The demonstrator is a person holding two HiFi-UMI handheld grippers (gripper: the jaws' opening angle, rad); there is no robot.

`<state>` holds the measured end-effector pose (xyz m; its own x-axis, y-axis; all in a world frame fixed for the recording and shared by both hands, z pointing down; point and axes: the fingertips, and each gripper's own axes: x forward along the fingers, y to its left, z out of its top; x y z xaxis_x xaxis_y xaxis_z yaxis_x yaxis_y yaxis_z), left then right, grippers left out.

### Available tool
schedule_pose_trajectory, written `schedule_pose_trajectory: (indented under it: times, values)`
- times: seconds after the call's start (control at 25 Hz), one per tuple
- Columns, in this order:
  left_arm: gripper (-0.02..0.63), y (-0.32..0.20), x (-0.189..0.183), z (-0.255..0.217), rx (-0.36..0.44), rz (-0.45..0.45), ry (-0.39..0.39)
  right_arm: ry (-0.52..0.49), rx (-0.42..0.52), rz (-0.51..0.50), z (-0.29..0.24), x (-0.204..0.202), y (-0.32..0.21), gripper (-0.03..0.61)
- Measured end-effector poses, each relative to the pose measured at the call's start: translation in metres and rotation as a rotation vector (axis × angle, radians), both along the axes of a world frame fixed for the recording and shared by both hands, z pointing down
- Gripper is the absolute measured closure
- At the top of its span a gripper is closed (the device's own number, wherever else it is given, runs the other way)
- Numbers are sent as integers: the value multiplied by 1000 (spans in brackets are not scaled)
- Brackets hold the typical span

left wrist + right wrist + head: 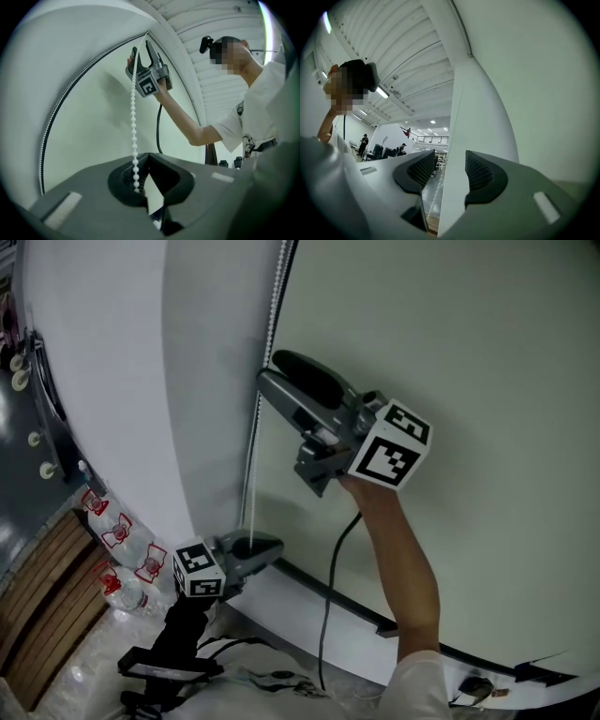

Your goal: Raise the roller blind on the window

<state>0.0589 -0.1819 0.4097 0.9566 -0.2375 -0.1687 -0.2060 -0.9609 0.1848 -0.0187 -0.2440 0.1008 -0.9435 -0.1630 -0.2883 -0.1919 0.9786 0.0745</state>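
At lower centre, the left tool pinches the bead chain; above it, the right tool stands spread beside the chain, before the blind.

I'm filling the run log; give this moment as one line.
left gripper: shut on bead chain, low | right gripper: open, higher up the chain, not gripping | roller blind: down

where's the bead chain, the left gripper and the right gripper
bead chain (134, 117), left gripper view, middle of the hanging strand
left gripper (274, 547), head view, between its jaw tips
right gripper (272, 369), head view, between its jaw tips
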Motion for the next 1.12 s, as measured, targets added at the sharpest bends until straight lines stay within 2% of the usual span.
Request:
schedule_pose_trajectory:
  times: [0.24, 0.28, 0.36, 0.4, 0.6, 1.12]
  values:
    - [615, 0, 0, 3, -3, -1, -3, -15, 86, 14, -57, -9, -7, 396]
    - [615, 0, 0, 3, -3, 0, -4, -32, 88, 26, -65, -7, -9, 414]
    - [615, 1, 1, 3, -4, 2, -6, -70, 75, 37, -76, -2, -12, 528]
    - [615, 1, 1, 3, -5, 3, -6, -79, 60, 30, -79, 0, -12, 557]
    - [615, 3, 3, 5, -15, 10, -7, -84, -2, -17, -76, 0, -6, 563]
    - [615, 4, 2, 11, -32, 7, -1, -51, 10, -25, -68, 0, 1, 565]
